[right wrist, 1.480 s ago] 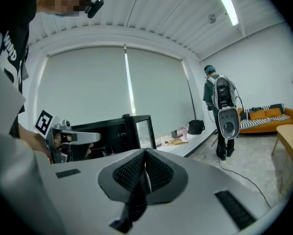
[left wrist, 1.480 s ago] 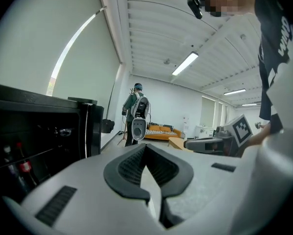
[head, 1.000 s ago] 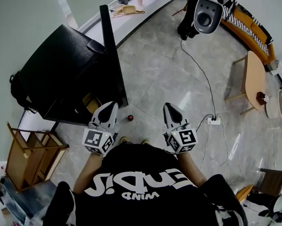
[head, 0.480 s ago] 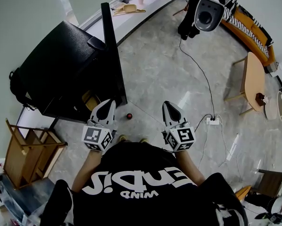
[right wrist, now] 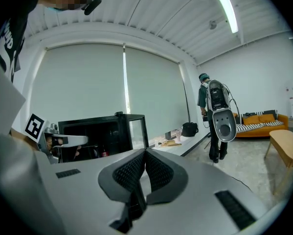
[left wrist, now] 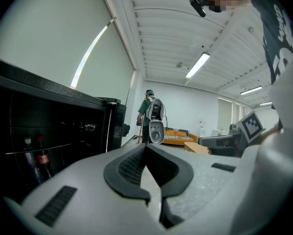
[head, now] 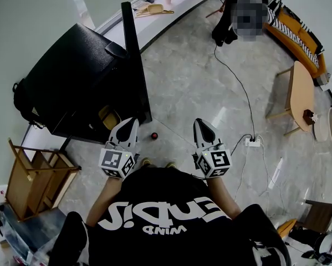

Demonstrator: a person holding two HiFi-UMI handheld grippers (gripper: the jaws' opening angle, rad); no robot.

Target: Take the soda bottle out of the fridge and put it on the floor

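Note:
The black fridge [head: 77, 76] stands at the left with its door [head: 133, 65] swung open. On a shelf inside it is a dark bottle with a red label [left wrist: 41, 156]. A small dark thing with a red top [head: 154, 136] stands on the floor between my grippers; it looks like a bottle seen from above, but I cannot be sure. My left gripper [head: 131, 121] [left wrist: 146, 148] is shut and empty, level, just in front of the fridge opening. My right gripper [head: 200, 122] [right wrist: 145, 153] is shut and empty too, to the right of the red-topped thing.
A person with a backpack [head: 232, 21] stands far across the room. A cable [head: 238, 87] runs over the floor to a power strip [head: 252, 143]. A wooden table [head: 300, 96] is at the right, a wooden stool [head: 35, 179] at the lower left.

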